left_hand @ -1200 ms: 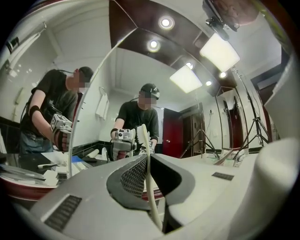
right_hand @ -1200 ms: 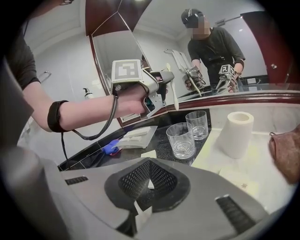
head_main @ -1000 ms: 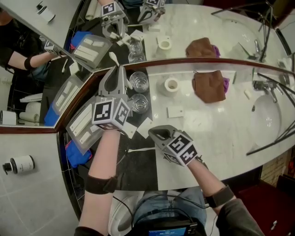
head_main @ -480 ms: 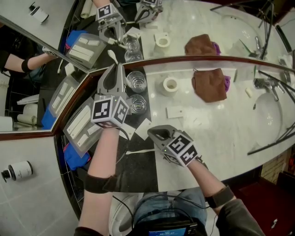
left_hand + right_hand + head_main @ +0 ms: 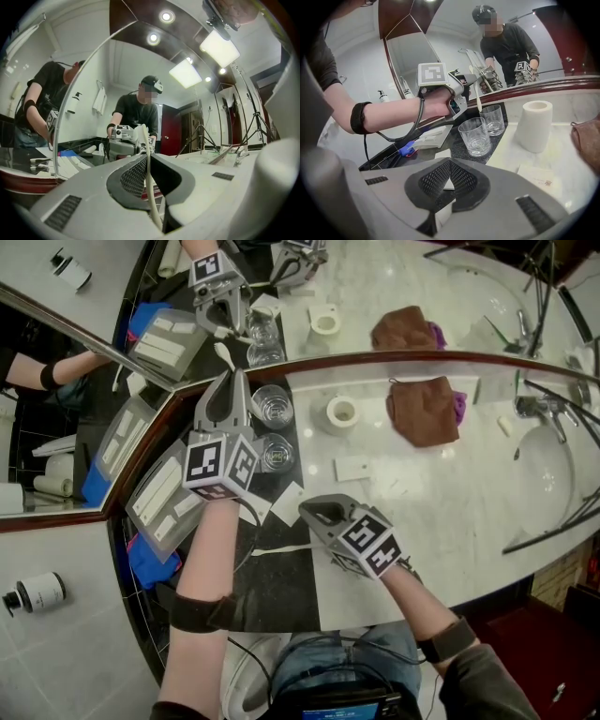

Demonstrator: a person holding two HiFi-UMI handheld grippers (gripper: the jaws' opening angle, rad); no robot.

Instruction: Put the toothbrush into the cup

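Head view: left gripper [image 5: 234, 379] level (clamping toothbrush [image 5: 150, 187]).

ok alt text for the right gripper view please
The left gripper holds a white toothbrush upright by the farther glass of two on a dark counter. The right gripper, shut, fills the foreground.

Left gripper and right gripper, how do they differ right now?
The left gripper is shut on the toothbrush; the right gripper is shut on nothing. The left gripper is up beside the glass nearest the mirror; the right gripper is farther back, over the counter. The left gripper points level at the mirror; the right gripper tilts down. Both have closed jaws.
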